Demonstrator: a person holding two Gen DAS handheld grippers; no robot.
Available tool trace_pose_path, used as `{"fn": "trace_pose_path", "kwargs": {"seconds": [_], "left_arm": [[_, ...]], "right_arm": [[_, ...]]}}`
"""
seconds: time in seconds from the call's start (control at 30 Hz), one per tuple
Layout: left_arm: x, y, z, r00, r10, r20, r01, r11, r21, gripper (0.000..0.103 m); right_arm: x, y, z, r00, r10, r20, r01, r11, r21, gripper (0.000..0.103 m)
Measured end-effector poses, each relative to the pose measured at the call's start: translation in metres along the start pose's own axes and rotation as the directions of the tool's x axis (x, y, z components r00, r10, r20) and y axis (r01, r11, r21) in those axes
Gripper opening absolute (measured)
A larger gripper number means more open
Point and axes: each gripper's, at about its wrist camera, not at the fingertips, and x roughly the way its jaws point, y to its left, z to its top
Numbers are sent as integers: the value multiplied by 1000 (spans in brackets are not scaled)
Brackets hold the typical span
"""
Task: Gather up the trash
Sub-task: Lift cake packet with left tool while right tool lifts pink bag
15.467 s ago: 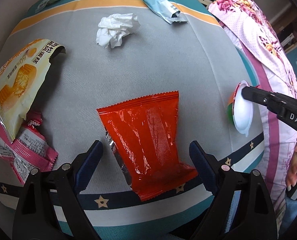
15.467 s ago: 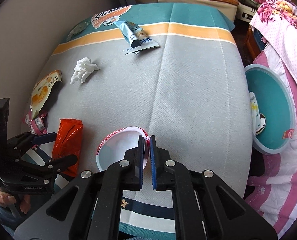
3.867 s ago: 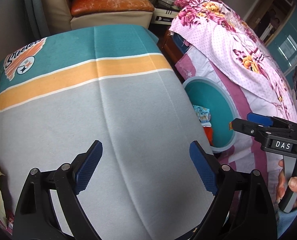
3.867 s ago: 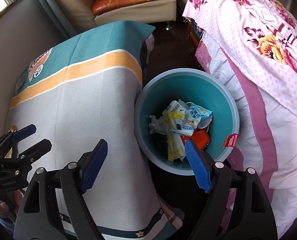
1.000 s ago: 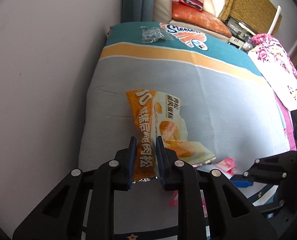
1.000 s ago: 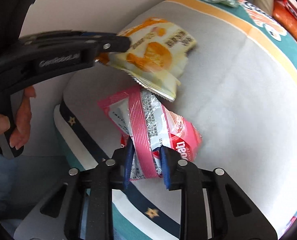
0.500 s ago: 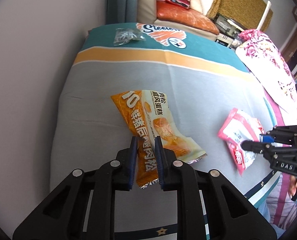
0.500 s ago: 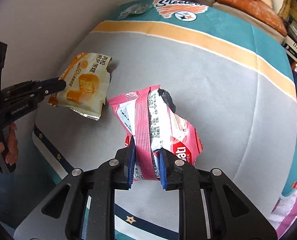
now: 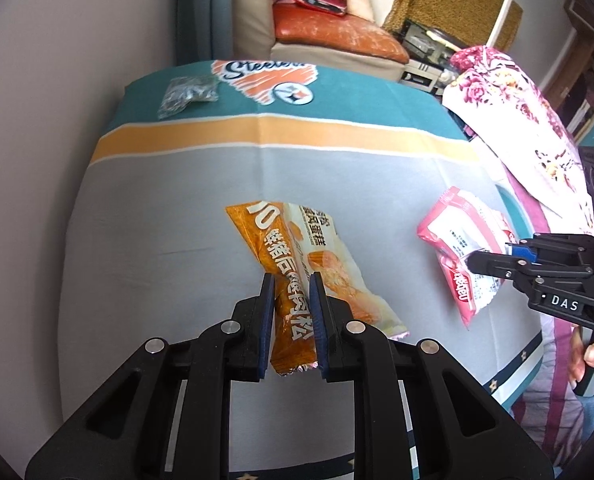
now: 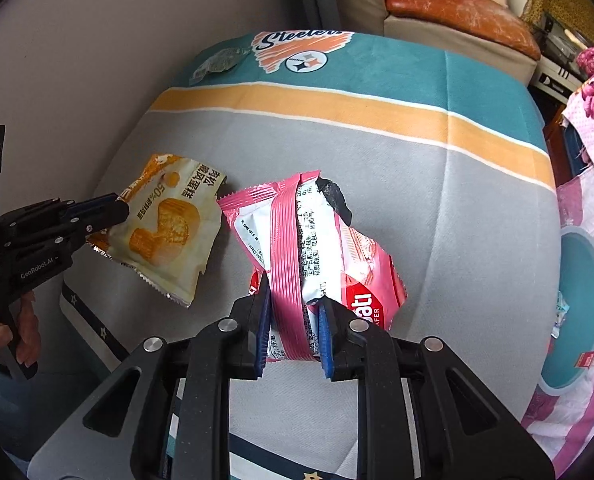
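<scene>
Above the striped tablecloth (image 10: 437,184), the right gripper (image 10: 293,332), clamped on a pink wrapper (image 10: 317,256), hung nearer the teal bin (image 10: 577,240) than the left gripper (image 9: 291,322), clamped on an orange wrapper (image 9: 301,256).

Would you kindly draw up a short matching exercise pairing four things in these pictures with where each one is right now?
Things:
1. orange snack wrapper
2. pink wafer wrapper
3. clear crumpled wrapper
4. teal bin

Places:
A. on the far teal band of the cloth, beside the logo
B. clamped in the right gripper
C. off the right edge of the cloth
D. clamped in the left gripper

Pairs: 1-D, 2-B, 3-A, 4-C
</scene>
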Motion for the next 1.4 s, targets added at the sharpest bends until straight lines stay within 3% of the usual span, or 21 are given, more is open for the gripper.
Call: {"fn": "trace_pose_path", "kwargs": {"seconds": [0.5,0.7,0.9,1.0,1.13,1.2,1.27,1.4], "left_arm": [[10,-61,21,1000,-29,0,29,998,63,17],[3,-75,27,999,-30,33,27,997,75,17],[26,-78,18,999,-26,-26,28,996,82,18],[41,-73,8,998,-18,-67,22,998,60,25],[58,-65,1,995,-14,-103,17,999,32,47],[65,-63,-1,993,-2,-114,6,999,32,50],[70,-61,-2,992,-4,-123,6,1000,21,60],[77,-58,-3,990,-38,-133,37,999,-11,63]], "right_arm": [[-26,-59,-16,998,-6,64,0,996,92,19],[-35,-75,-18,996,-8,94,-4,993,121,19],[-33,-77,-22,996,-2,86,-9,992,123,19],[-30,-76,-23,997,0,79,-10,992,124,19],[-28,-76,-22,997,-1,72,-8,993,120,19],[-28,-75,-22,998,-2,70,-6,993,120,19],[-27,-76,-22,998,-5,67,-3,993,121,19],[-25,-77,-22,998,-14,60,6,992,125,19]]}}
